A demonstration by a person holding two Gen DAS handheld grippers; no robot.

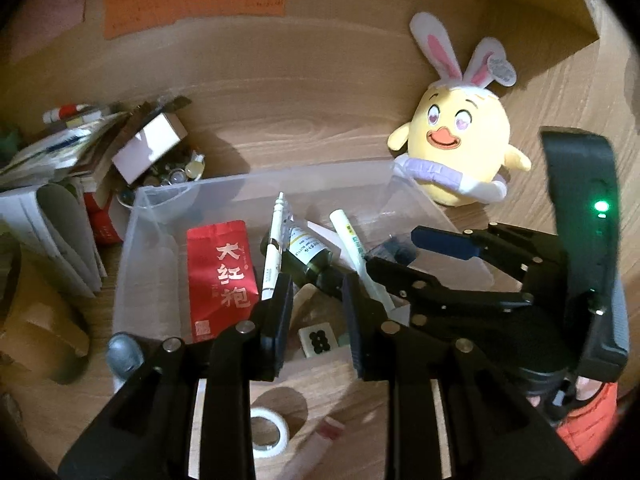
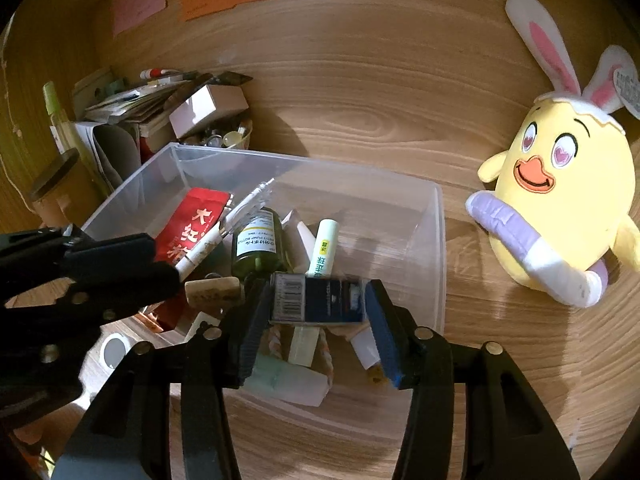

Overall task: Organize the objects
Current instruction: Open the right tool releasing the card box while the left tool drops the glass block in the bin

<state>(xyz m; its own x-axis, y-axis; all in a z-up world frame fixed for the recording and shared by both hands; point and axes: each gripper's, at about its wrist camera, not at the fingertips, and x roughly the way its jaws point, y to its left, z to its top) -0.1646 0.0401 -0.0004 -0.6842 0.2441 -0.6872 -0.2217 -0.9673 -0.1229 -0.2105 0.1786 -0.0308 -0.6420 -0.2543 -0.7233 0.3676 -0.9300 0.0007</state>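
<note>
Right hand-held gripper (image 2: 316, 300) is hovering over the near half of the clear plastic bin (image 2: 438, 240), with a small dark box (image 2: 320, 298), barcode on its left end, sitting between its jaws. The box looks blurred; whether the pads are pressing it or are just off it, I cannot tell for certain. It appears to span the full gap.

Left hand-held gripper (image 1: 316, 312) is waiting at the bin's near left side, jaws partly apart with nothing between them, fingertips above a mahjong-like tile (image 1: 316, 340).

Bin contents: red tea packet (image 2: 188, 228) at left, white pen (image 2: 224, 228), green bottle (image 2: 256, 244), pale glue stick (image 2: 326, 248), green-white bars near the front wall. Roll of white tape (image 1: 266, 430) is lying outside on the tabletop (image 2: 380, 120), near side. Yellow chick plush (image 2: 560, 200) is standing to the right of the bin, well apart from the work.

Judgement: step in hand is depositing the dark box into the bin.
- Keep it low over the pile before letting go, so it is not bouncing off the bottle or glue stick.
- Open jaws evenly, then lift straight out, clear of the front wall.
- Keep the left one still; the two are working close together.
</note>
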